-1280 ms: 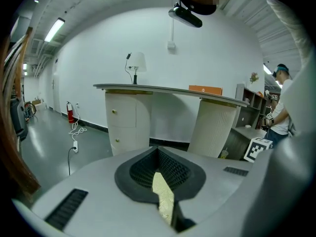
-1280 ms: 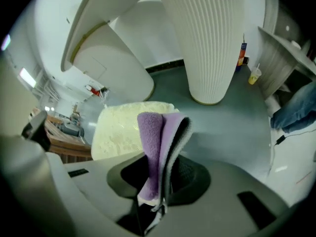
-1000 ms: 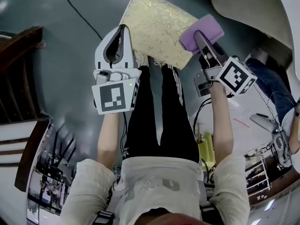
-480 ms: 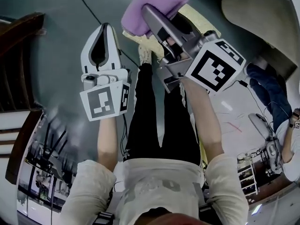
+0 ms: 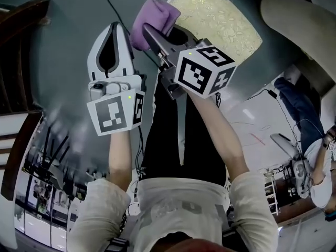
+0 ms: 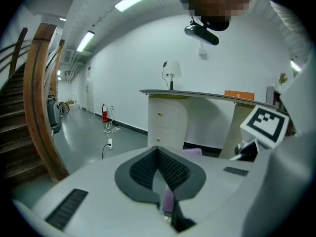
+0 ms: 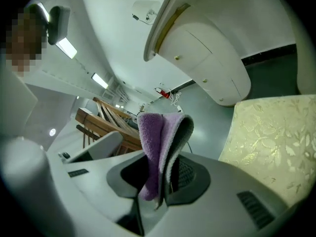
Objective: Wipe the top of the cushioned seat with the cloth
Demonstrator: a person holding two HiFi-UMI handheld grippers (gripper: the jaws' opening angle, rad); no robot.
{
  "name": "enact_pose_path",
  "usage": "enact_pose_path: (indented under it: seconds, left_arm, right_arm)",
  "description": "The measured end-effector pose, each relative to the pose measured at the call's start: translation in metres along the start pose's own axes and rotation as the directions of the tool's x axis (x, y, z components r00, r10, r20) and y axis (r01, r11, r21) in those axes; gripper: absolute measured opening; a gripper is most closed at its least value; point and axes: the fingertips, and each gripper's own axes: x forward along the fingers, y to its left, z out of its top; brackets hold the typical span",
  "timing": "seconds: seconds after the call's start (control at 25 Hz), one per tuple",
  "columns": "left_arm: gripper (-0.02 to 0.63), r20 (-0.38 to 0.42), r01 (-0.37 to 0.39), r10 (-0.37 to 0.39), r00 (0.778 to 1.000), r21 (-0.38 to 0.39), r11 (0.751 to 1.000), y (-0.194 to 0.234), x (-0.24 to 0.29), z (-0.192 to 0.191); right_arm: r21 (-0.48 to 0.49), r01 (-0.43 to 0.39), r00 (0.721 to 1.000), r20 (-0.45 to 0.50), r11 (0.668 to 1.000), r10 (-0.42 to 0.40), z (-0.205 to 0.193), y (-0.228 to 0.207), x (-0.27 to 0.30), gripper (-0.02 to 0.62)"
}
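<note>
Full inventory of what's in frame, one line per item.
cushioned seat: one, cream-gold patterned, ahead of the person
cloth: one, purple, folded, clamped in the right gripper
counter: one, white, curved, against the wall
lamp: one, white, on the counter
fire extinguisher: one, red, by the wall
staircase: one, brown wood, left side
second person: one, blue trousers, far right
left gripper: white, shut, empty
right gripper: white, shut on the cloth
</note>
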Motion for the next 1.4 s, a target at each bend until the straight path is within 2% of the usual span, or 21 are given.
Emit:
enact_pose_path:
  seconds: [0.16, 0.44, 0.6, 0.8, 0.96, 1.12, 1.2, 1.4]
  left_arm:
    - [0.006, -0.005, 0.008, -0.008, 1.000, 0.004, 1.000, 0.004, -0.002, -0.007]
    - [0.006, -0.014, 0.030, -0.030, 0.999, 0.017, 0.999, 0.012, 0.003, -0.014]
    - [0.006, -0.026, 0.032, -0.032, 0.999, 0.011, 0.999, 0.016, 0.009, -0.020]
    - [0.006, -0.027, 0.056, -0.056, 0.998, 0.019, 0.998, 0.003, 0.010, -0.011]
    - [0.006, -0.019, 0.072, -0.071, 0.997, 0.032, 0.997, 0.000, 0.016, -0.005]
    - [0.006, -0.018, 0.093, -0.093, 0.996, 0.048, 0.995, 0.004, 0.004, -0.008]
    - [0.006, -0.019, 0.108, -0.107, 0.994, 0.055, 0.993, 0.000, 0.002, -0.008]
    - [0.006, -0.019, 0.151, -0.150, 0.988, 0.071, 0.986, -0.030, 0.023, 0.011]
  right_arm:
    - [0.016, 0.076, 0.996, -0.047, 0.997, -0.075, -0.035, -0.028, 0.019, 0.098]
    - [0.022, 0.222, 0.968, -0.120, 0.975, -0.218, -0.061, -0.085, 0.036, 0.098]
    - [0.020, 0.272, 0.952, -0.150, 0.962, -0.266, -0.072, -0.107, 0.040, 0.098]
    - [0.002, 0.314, 0.936, -0.168, 0.950, -0.309, -0.077, -0.110, 0.030, 0.098]
    - [0.026, 0.348, 0.927, -0.156, 0.937, -0.340, -0.077, -0.114, 0.026, 0.098]
    - [0.050, 0.372, 0.920, -0.147, 0.927, -0.362, -0.099, -0.108, 0.017, 0.098]
    - [0.055, 0.383, 0.917, -0.147, 0.922, -0.372, -0.104, -0.109, 0.007, 0.098]
    - [0.081, 0.427, 0.899, -0.146, 0.901, -0.413, -0.090, -0.132, -0.040, 0.098]
